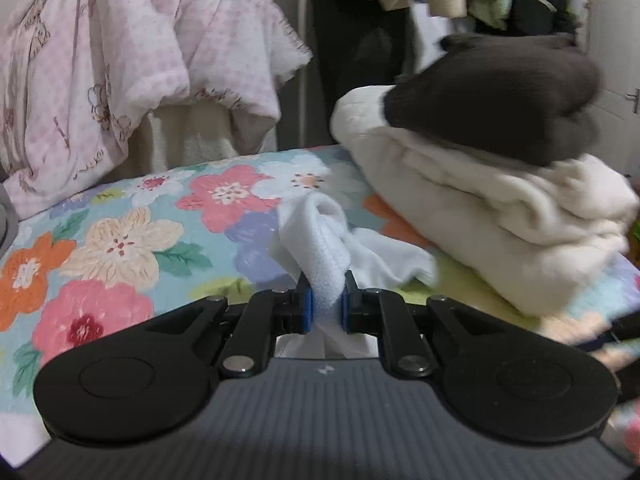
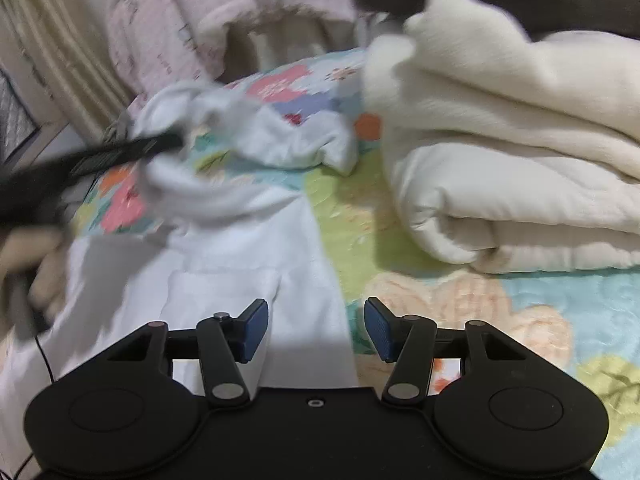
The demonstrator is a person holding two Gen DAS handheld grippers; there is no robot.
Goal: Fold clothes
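Left wrist view: the left gripper [image 1: 326,306] is clenched on a bunched fold of the white garment [image 1: 320,240], pads pinching the cloth, which trails off over the floral bedspread [image 1: 120,240] mid-bed; a folded cream blanket [image 1: 480,216] with a dark brown garment [image 1: 496,92] on top sits at the bed's far right side, pink bedding [image 1: 100,60] heaped past the far edge. Right wrist view: the right gripper [image 2: 316,330] is released, jaws apart over the white garment [image 2: 240,280] spread flat near the bed's near edge, nothing pinched; the left gripper [image 2: 120,152], blurred, lifts a bunch of that garment at left, and the cream blanket [image 2: 500,168] lies right.
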